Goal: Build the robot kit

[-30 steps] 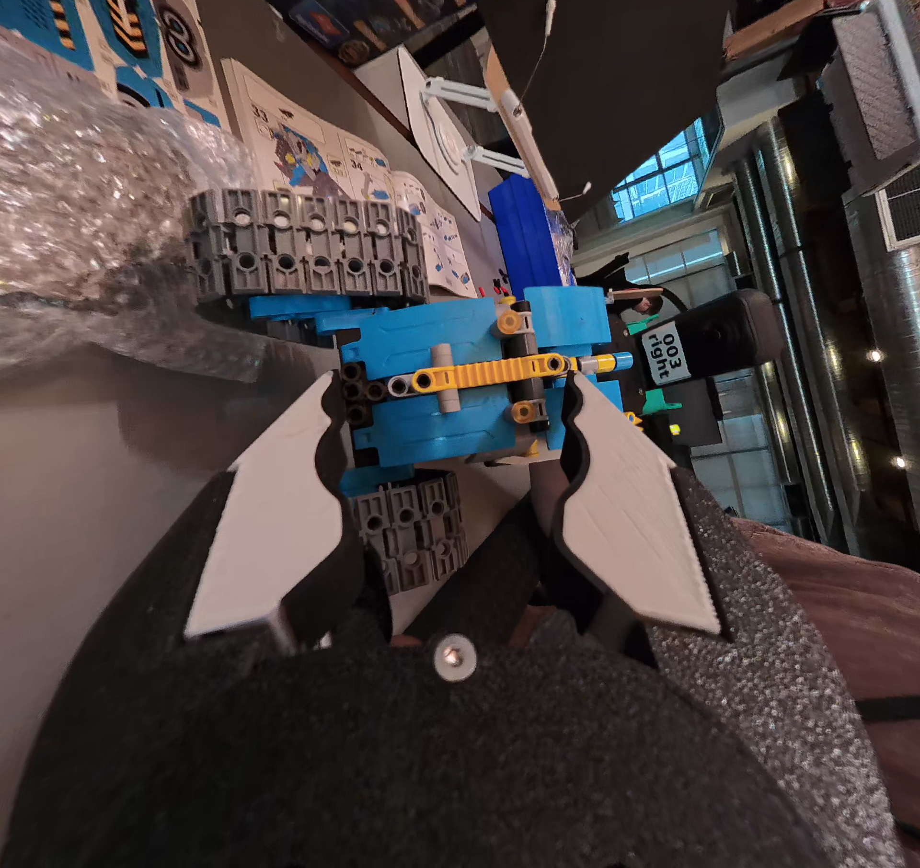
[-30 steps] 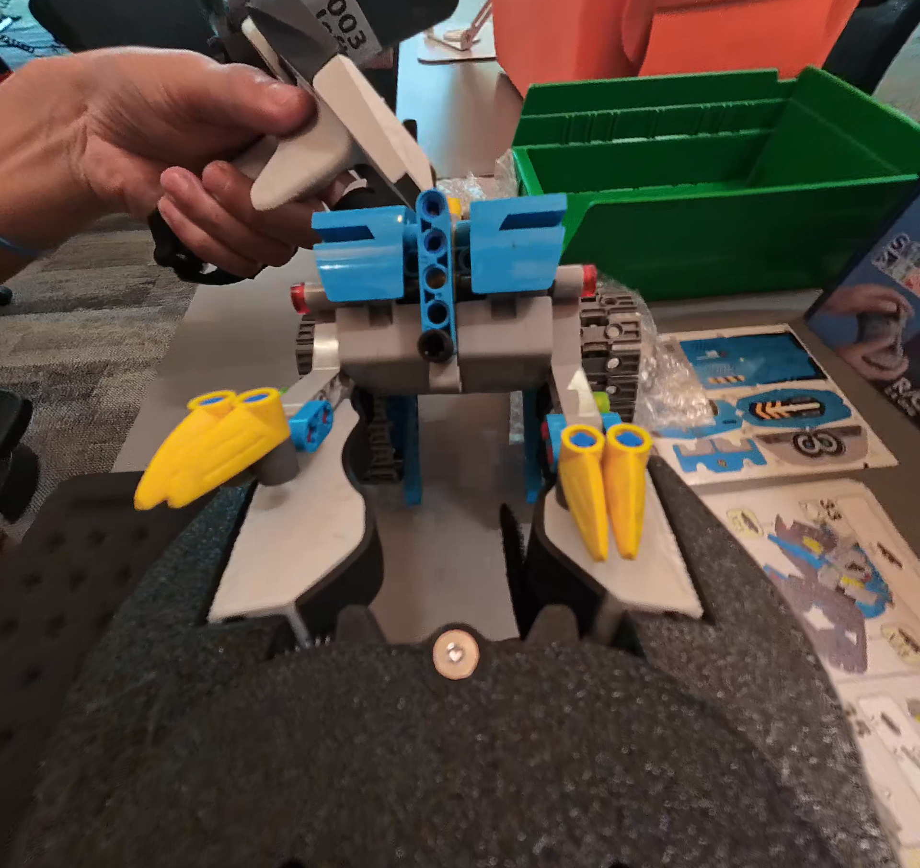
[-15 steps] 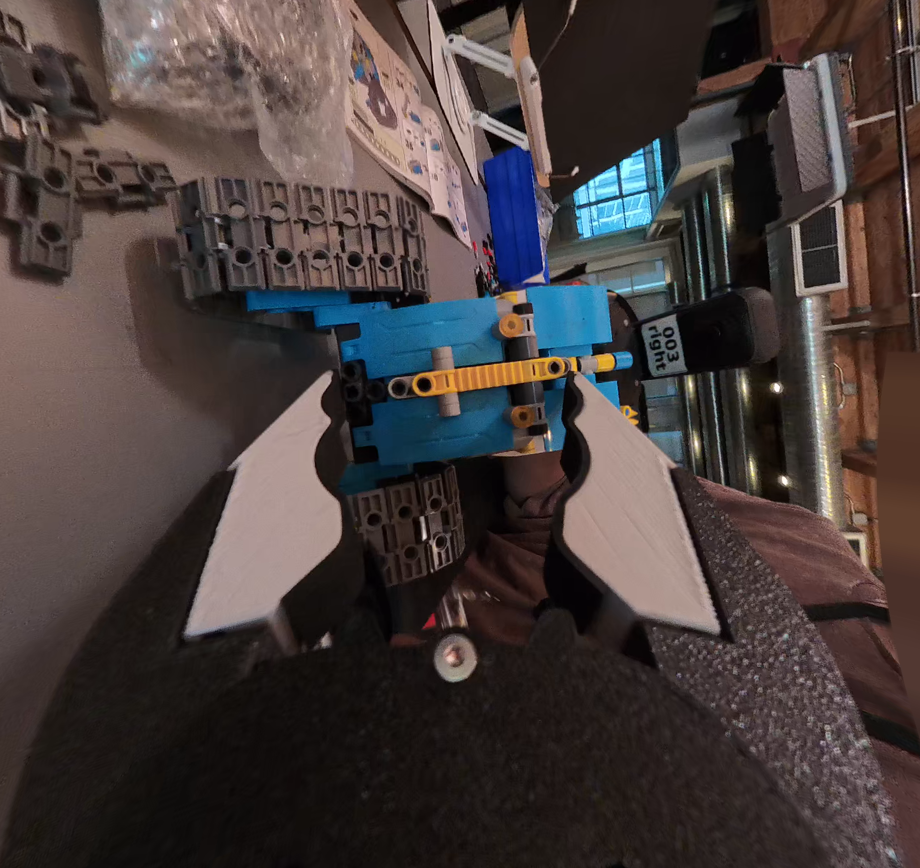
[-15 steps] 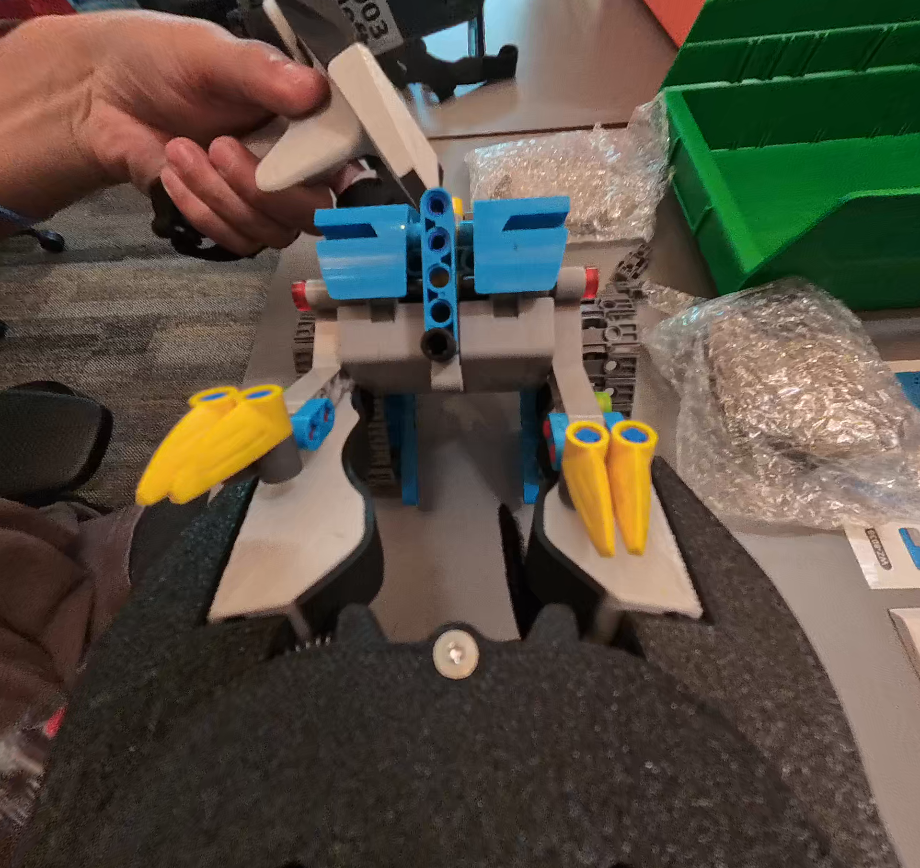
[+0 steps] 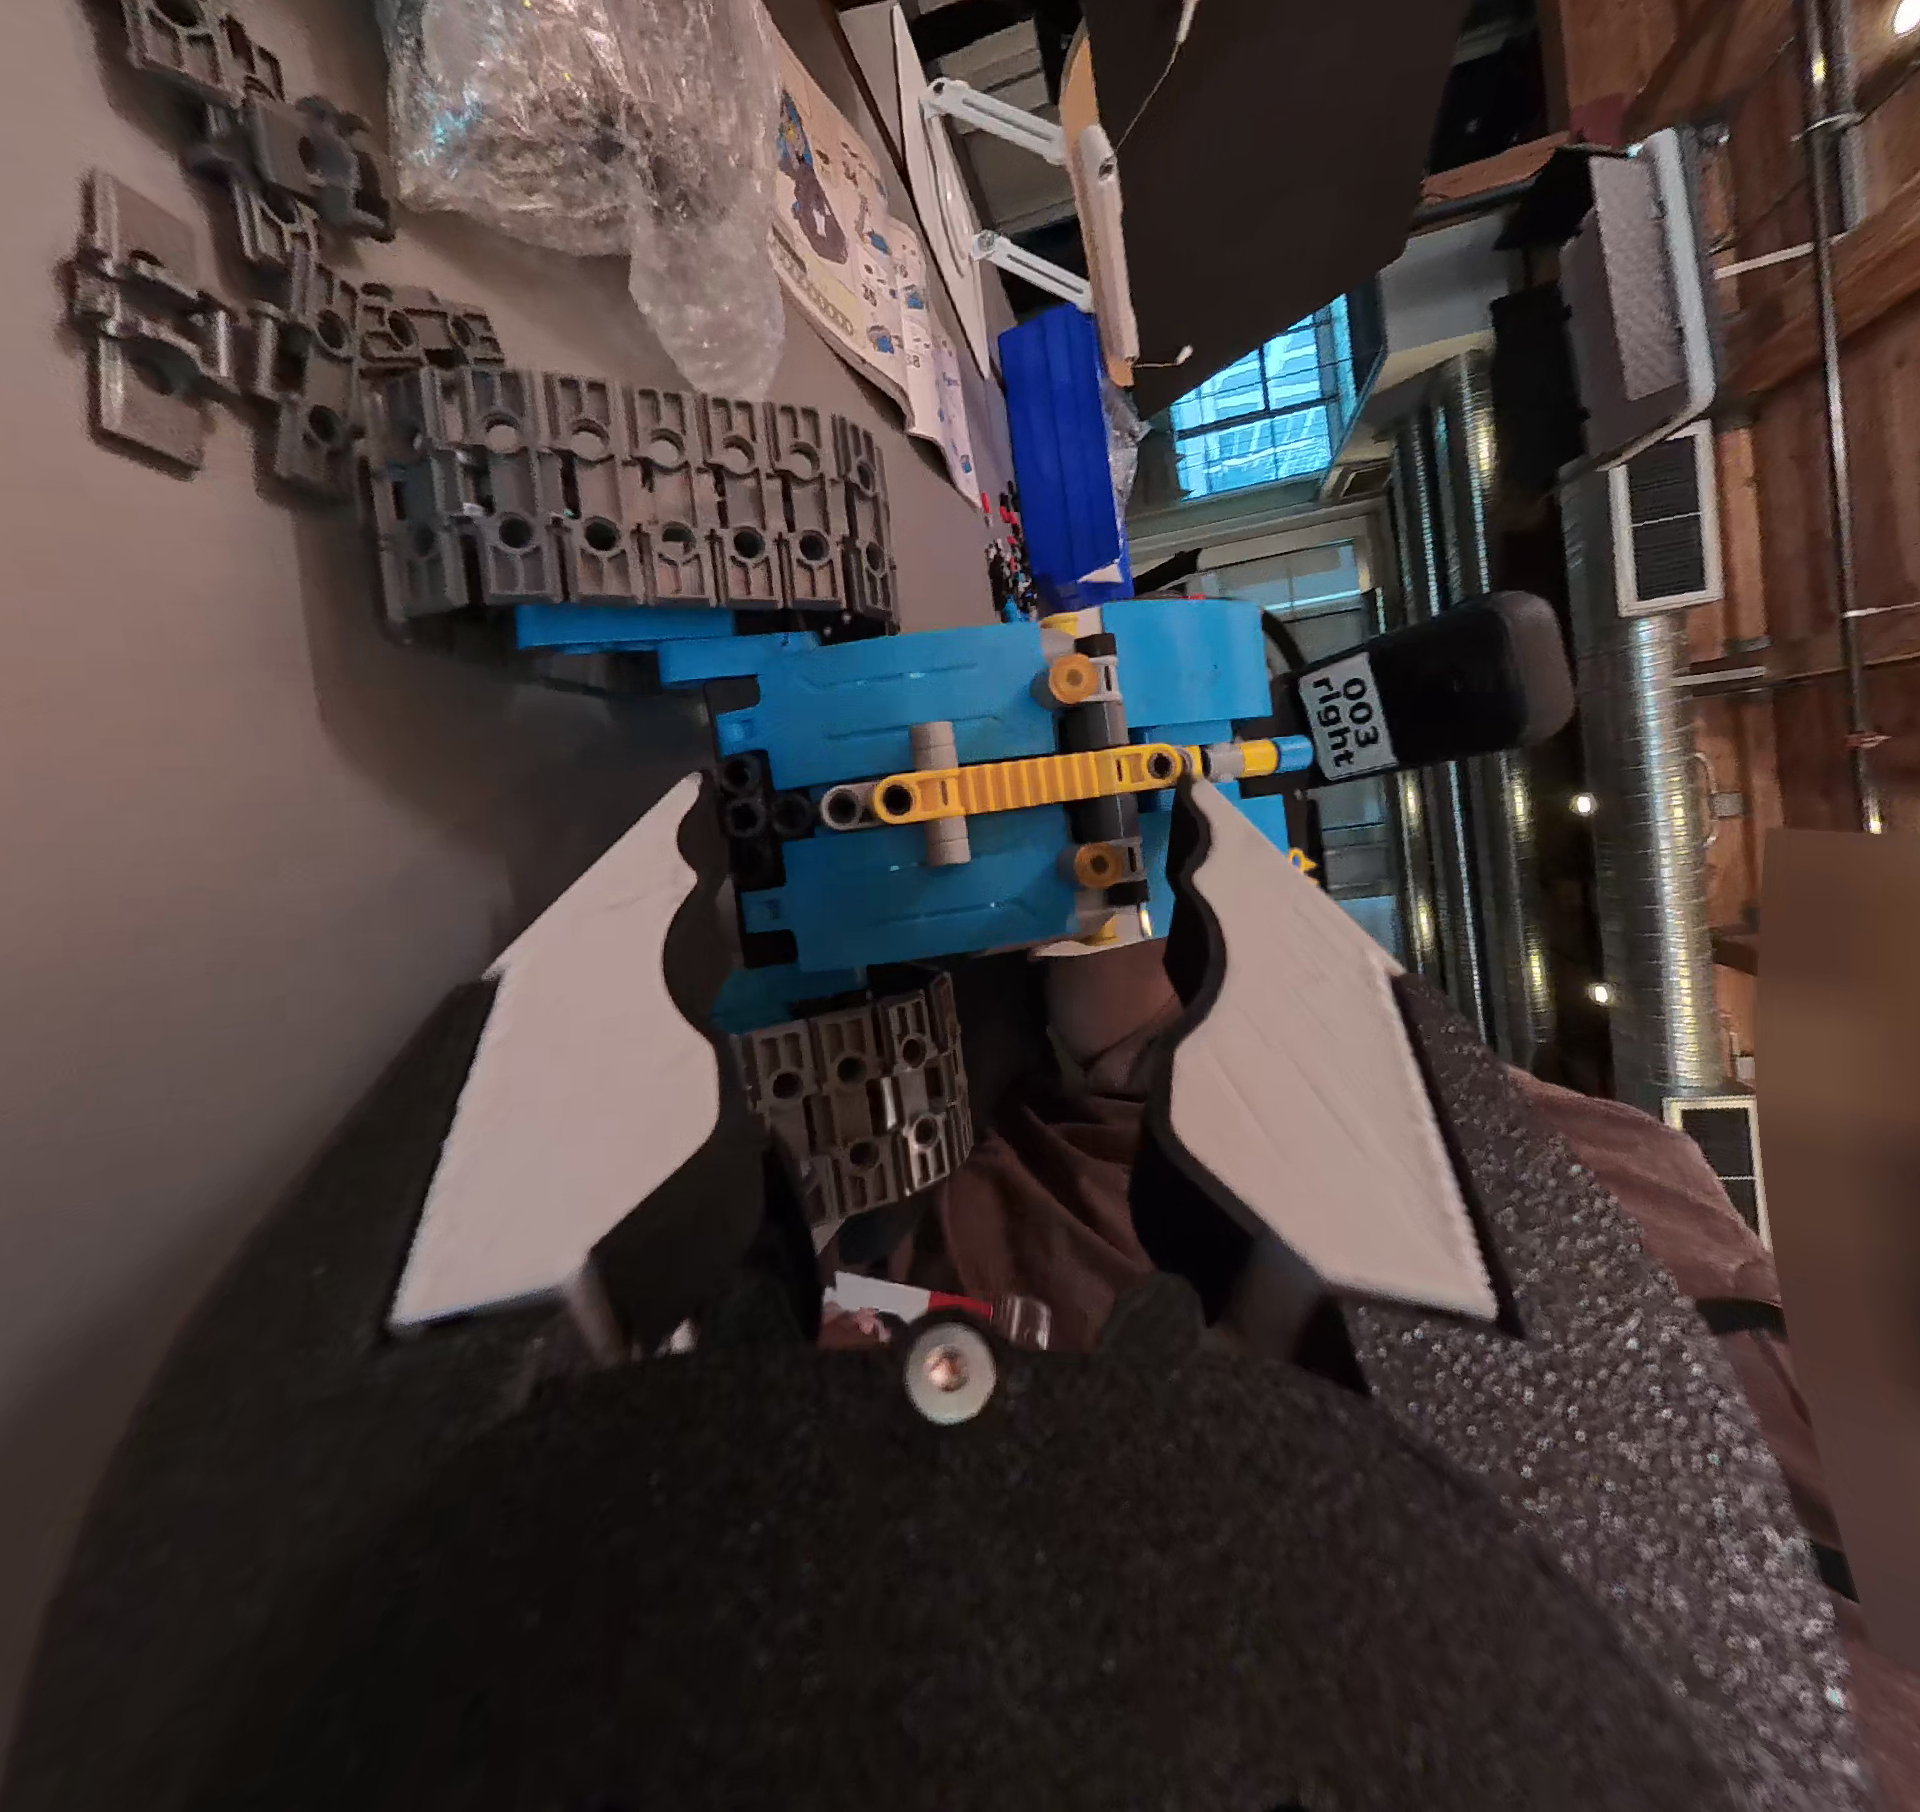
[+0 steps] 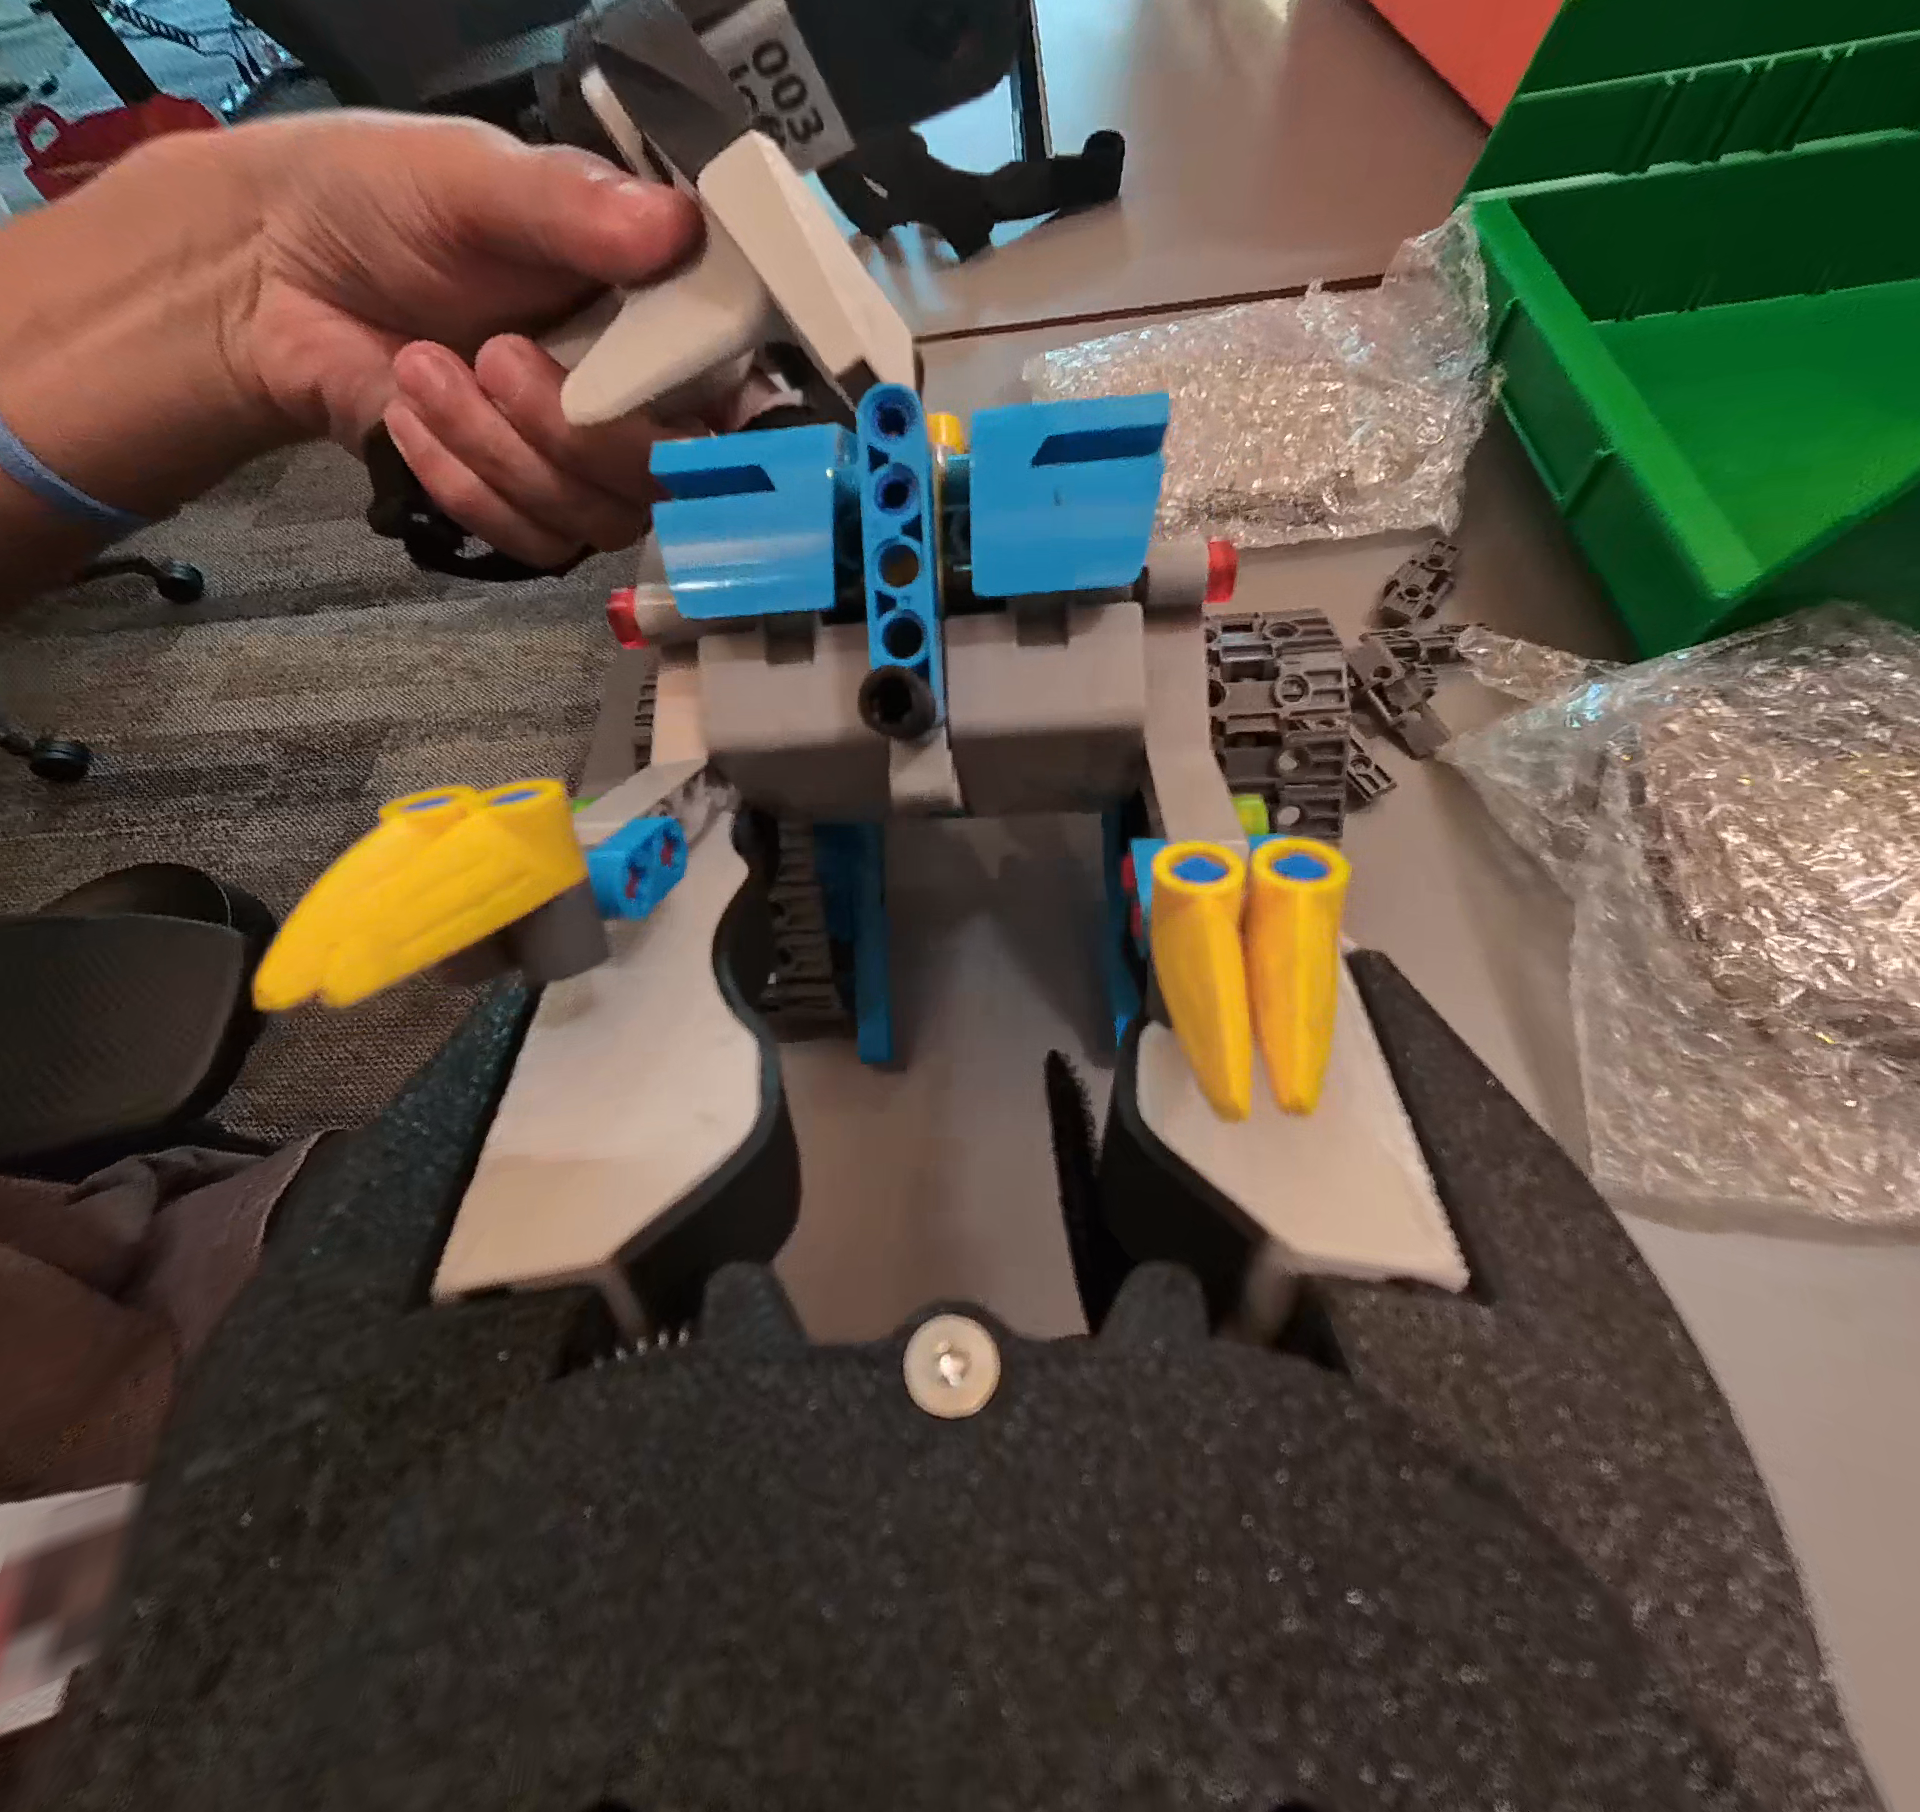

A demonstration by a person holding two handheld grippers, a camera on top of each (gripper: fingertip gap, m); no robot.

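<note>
The left hand-held gripper (image 5: 940, 843) clamps the blue-and-grey brick-built tracked robot model (image 5: 935, 806) by its back on the grey tabletop (image 5: 208, 827). The right hand-held gripper (image 6: 940, 921) clasps its front; loose dark-grey plastic track links (image 5: 208, 235) lie unattached nearby.

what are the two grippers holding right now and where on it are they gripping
Both grip the blue and grey brick-built tracked model. The left gripper clamps its blue back section across the yellow beam; the right gripper clamps its lower front, between the tracks.
</note>
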